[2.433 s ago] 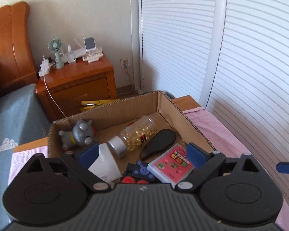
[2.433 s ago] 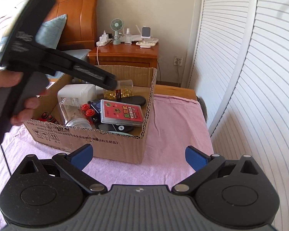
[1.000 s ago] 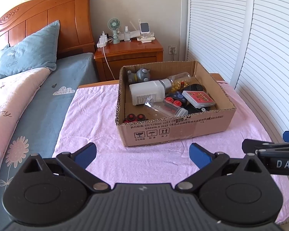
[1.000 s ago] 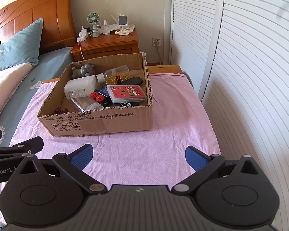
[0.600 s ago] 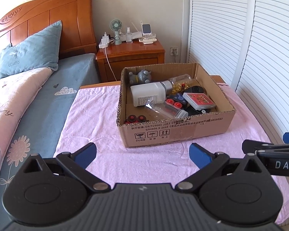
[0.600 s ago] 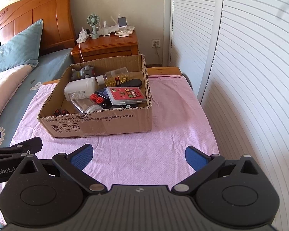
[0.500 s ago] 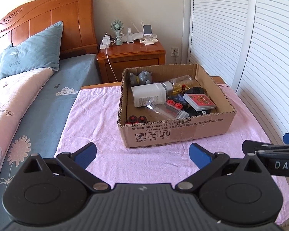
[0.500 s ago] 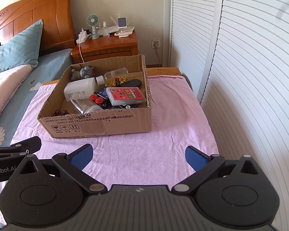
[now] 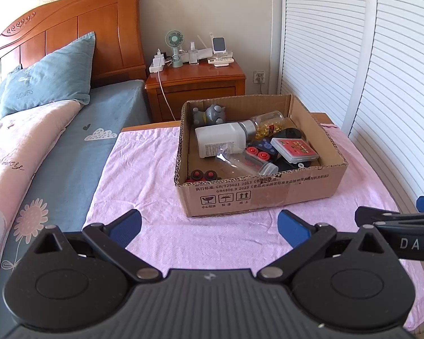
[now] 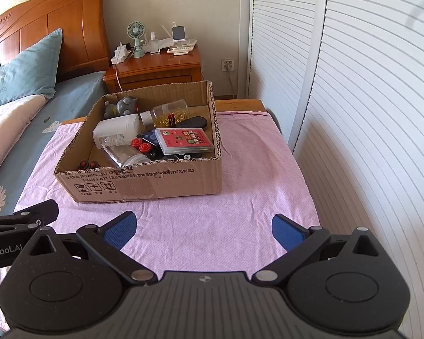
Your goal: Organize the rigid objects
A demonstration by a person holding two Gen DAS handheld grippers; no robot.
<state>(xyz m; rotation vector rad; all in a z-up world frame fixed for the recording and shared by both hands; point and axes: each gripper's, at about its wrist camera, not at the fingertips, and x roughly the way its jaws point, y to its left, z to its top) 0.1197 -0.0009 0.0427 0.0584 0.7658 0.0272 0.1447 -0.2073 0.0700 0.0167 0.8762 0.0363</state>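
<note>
Cardboard box [image 9: 268, 195] sits on pink cloth [image 10: 240, 220] beside bed [image 9: 70, 147]; both grippers spread, empty.

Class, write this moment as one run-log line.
left gripper: open, empty | right gripper: open, empty | cardboard box: filled, on pink cloth | nothing grasped

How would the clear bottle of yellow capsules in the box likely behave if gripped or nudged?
The capsule bottle lies on its side, so a nudge would probably roll it. Its clear, smooth wall looks stiff and possibly slippery. Partly filled, it may shift weight when lifted.
</note>
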